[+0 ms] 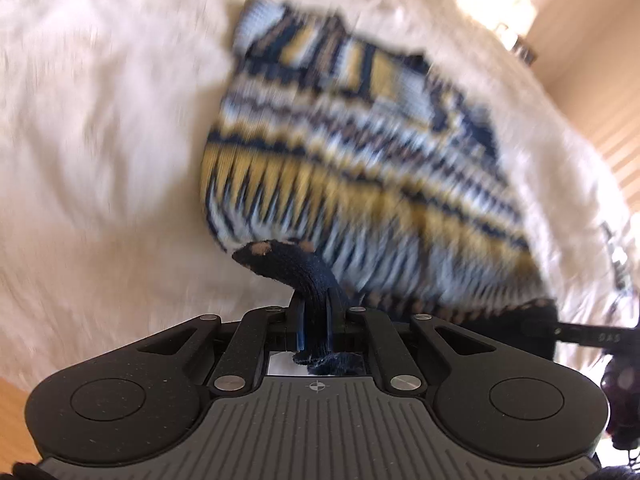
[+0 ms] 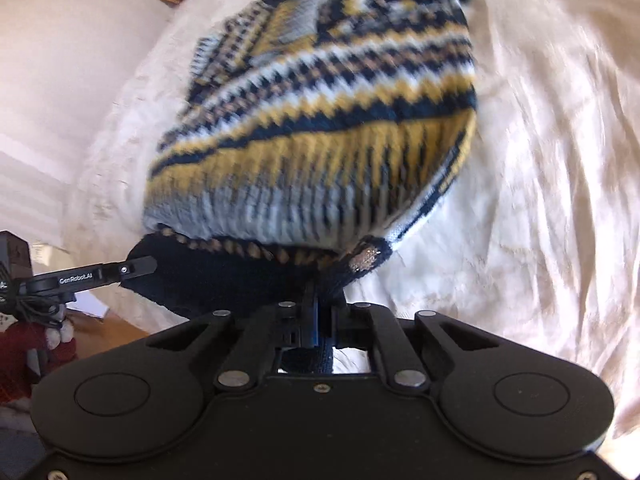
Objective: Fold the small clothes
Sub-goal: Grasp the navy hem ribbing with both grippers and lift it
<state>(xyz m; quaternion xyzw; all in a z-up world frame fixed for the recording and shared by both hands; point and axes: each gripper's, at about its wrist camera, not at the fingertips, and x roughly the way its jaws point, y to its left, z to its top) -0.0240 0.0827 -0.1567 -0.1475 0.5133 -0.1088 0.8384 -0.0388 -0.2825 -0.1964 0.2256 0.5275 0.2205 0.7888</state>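
A small knitted sweater (image 1: pixel 360 152) with navy, yellow, pale blue and white zigzag bands lies on a white fluffy blanket (image 1: pixel 100 140). My left gripper (image 1: pixel 316 304) is shut on its navy hem at one bottom corner. My right gripper (image 2: pixel 322 300) is shut on the navy hem (image 2: pixel 224 276) at the other bottom corner, with the sweater (image 2: pixel 320 120) stretching away from it. The right gripper's finger shows at the right edge of the left wrist view (image 1: pixel 580 334), and the left gripper's finger shows at the left in the right wrist view (image 2: pixel 100 274). Both views are blurred.
The white blanket (image 2: pixel 540 160) spreads all around the sweater. A wooden floor (image 2: pixel 116 332) and a red object (image 2: pixel 24 356) lie at the lower left of the right wrist view. A pale wall (image 1: pixel 580 48) lies at the upper right of the left wrist view.
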